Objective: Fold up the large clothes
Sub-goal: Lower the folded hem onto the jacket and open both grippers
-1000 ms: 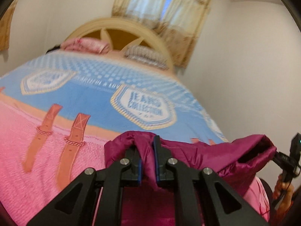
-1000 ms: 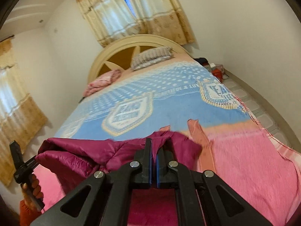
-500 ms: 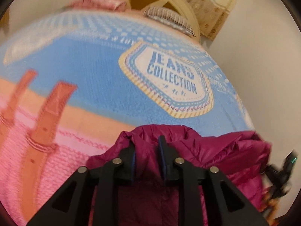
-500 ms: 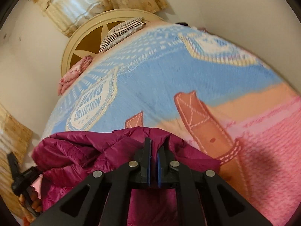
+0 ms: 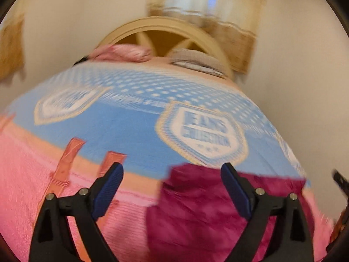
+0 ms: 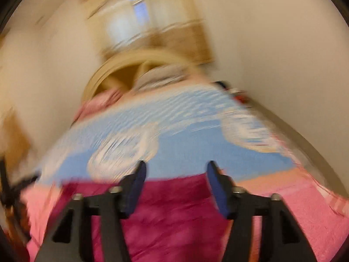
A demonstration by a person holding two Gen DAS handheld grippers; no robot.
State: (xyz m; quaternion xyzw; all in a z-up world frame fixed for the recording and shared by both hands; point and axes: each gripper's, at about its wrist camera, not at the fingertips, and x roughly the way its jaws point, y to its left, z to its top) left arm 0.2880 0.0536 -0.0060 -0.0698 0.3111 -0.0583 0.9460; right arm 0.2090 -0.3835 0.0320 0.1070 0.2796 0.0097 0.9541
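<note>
A magenta padded jacket point(image 5: 209, 214) lies flat on the bed's pink and blue blanket point(image 5: 130, 131), near the foot end. My left gripper point(image 5: 172, 187) is open and empty above the jacket's left part. In the right wrist view the jacket point(image 6: 174, 214) lies below my right gripper point(image 6: 175, 183), which is open and empty. Both views are motion-blurred. The right gripper's tip shows at the right edge of the left wrist view point(image 5: 340, 181).
The bed has a cream arched headboard point(image 5: 170, 35), a pink pillow point(image 5: 124, 53) and a grey striped pillow point(image 5: 196, 62). Curtained windows sit behind it. White walls stand close on both sides. Small items point(image 6: 237, 93) lie on the floor by the bed's right side.
Both grippers have opened and let go of the jacket, which now lies flat on the blanket. Both cameras have tilted up and are moving fast.
</note>
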